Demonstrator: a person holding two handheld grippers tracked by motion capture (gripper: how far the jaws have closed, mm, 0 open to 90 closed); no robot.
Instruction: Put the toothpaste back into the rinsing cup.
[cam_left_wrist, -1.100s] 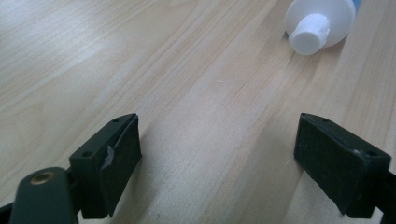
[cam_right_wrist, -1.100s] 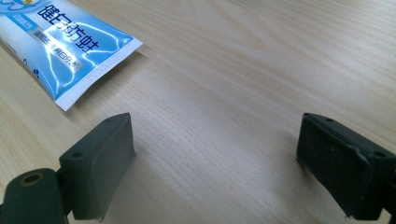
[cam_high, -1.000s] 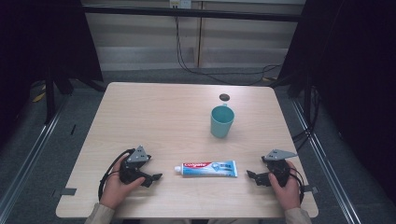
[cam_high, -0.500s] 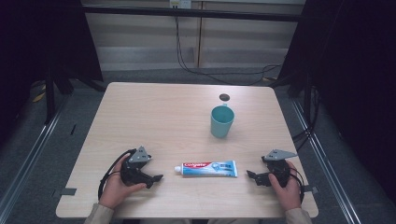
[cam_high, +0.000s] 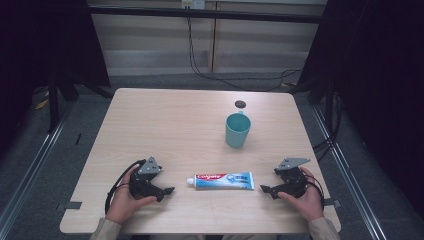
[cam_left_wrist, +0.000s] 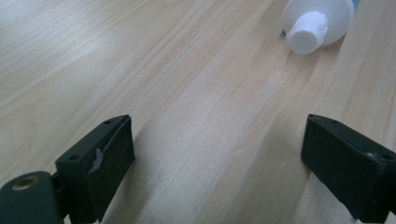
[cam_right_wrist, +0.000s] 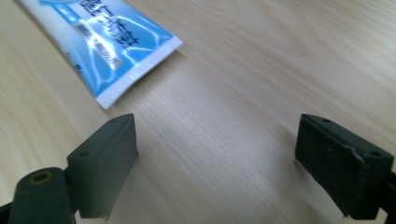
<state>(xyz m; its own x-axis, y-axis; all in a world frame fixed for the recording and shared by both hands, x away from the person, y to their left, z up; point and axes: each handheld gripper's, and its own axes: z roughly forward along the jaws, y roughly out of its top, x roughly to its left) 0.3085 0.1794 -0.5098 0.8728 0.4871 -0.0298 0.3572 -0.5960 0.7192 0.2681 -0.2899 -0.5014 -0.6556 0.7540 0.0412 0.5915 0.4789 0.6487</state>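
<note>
- The right tongs (cam_right_wrist: 215, 163), with two black padded jaws, stood wide apart over the pale wooden tabletop (cam_right_wrist: 261, 70), nothing between them.
- A blue-and-white plastic toothpaste tube (cam_right_wrist: 112, 42) lay flat at upper left, its crimped flat end nearest the left jaw, just clear of it.
</note>
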